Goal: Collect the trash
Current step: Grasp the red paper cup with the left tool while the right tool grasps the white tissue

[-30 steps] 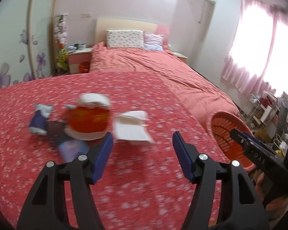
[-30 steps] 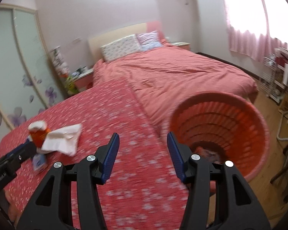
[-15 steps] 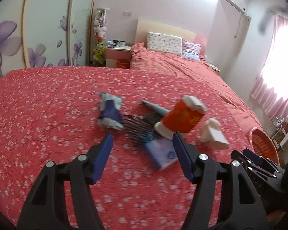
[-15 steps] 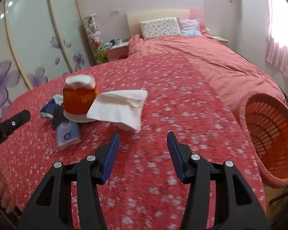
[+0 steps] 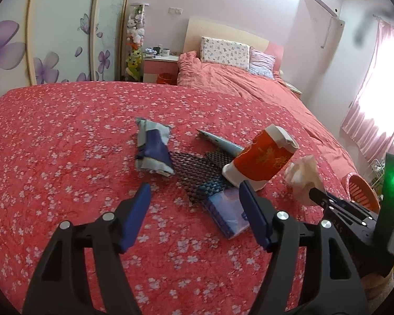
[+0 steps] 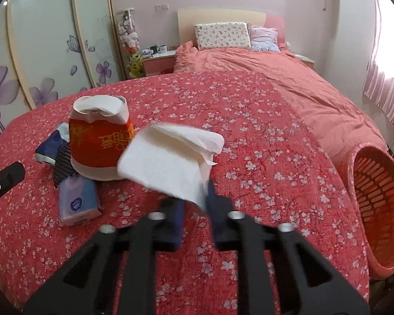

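White tissue (image 6: 168, 165) sits pinched as the right hand-held gripper (image 6: 194, 210) is closing on it; the left hand-held gripper (image 5: 194, 204), opening, hovers empty above the bed (image 5: 52, 144).

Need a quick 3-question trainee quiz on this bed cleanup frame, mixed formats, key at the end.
1. True or false: the left gripper holds the red paper cup.
2. Which item is between the right gripper's closing jaws? A) white tissue B) blue tissue pack C) dark mesh piece
3. Fill in: the orange basket stands off the bed's ____ edge in the right wrist view.

Key: 1 false, its jaws are opening with nothing gripped; 2 A; 3 right.
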### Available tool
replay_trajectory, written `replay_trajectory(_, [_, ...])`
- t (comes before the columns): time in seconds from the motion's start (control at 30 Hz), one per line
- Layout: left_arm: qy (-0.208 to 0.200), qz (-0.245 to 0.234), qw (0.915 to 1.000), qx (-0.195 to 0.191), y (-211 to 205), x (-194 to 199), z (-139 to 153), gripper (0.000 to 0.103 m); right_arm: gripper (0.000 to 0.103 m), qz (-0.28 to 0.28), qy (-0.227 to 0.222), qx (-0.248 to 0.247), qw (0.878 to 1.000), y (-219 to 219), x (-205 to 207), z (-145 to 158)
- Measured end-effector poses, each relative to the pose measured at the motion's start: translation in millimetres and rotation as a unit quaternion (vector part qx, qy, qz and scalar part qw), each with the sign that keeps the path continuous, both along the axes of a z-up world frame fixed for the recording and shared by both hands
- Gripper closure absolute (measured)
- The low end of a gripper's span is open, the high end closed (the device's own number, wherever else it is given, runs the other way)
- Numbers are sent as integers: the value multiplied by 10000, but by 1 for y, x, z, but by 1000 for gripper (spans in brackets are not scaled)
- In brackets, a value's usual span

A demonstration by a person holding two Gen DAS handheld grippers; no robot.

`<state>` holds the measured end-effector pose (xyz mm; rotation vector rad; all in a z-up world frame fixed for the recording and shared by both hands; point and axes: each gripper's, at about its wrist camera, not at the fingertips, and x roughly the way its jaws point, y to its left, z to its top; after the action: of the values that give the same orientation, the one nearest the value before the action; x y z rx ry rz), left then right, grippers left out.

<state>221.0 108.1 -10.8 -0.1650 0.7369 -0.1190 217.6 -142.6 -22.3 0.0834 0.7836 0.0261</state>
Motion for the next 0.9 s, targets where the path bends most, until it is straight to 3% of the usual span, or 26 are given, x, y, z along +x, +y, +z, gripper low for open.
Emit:
replay_trajectory(0.5, [30,-759,9958,509,-66,60,-7,29,98,-457,-136,569,9972,-38,-16,15])
replay_trajectory(0.73, [80,-1138,9921,529,-84,77,-14,29,98,-508,-75,630,9967,-48,-16,9])
replay_trajectory(0.8, [72,-1217,9912,520,-90,80,-14,31,98,-525,-53,654,9965,-50,-17,8])
replay_trajectory(0.9, [115,-1315,9901,467,-97,82,-16,42,98,-536,-30,676,9963,-54,-18,6])
